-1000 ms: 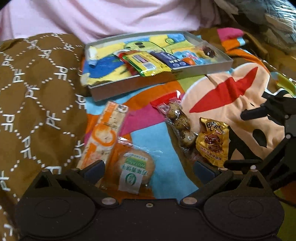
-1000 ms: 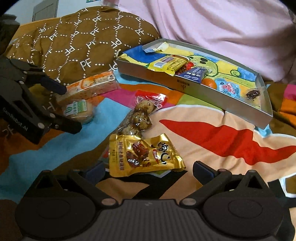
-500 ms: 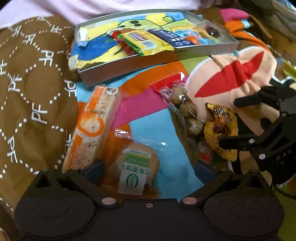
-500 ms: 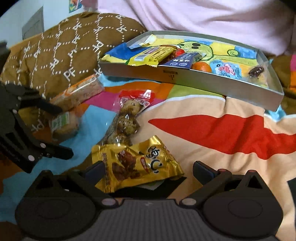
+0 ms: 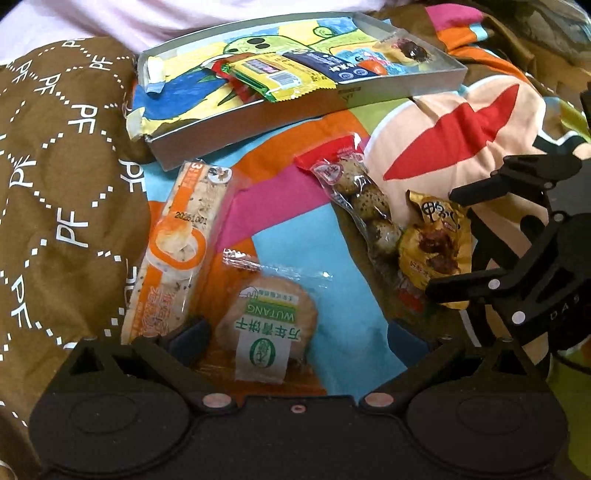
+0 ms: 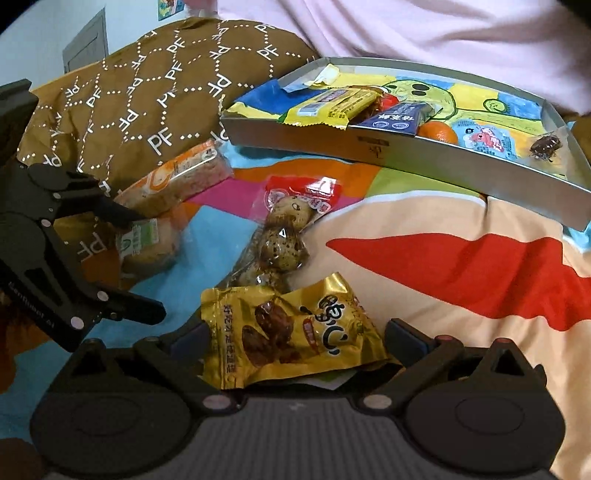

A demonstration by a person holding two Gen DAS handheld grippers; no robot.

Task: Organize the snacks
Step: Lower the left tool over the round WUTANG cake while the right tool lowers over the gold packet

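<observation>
A round biscuit pack with a green label lies on the bright blanket, between the fingers of my open left gripper. A gold snack packet lies between the fingers of my open right gripper. In the left wrist view the right gripper straddles that gold packet. The left gripper is around the biscuit pack in the right wrist view. A quail egg pack and a long orange cake pack lie between them. A grey tray behind holds several snacks.
A brown quilt printed with "PF" rises on the left. A person in pink clothing sits right behind the tray. The blanket is soft and uneven. The egg pack touches the gold packet's far edge.
Both grippers have moved forward and down. The gold packet now sits between the right fingers, and the biscuit pack lies deeper between the left fingers. The snacks have not shifted.
</observation>
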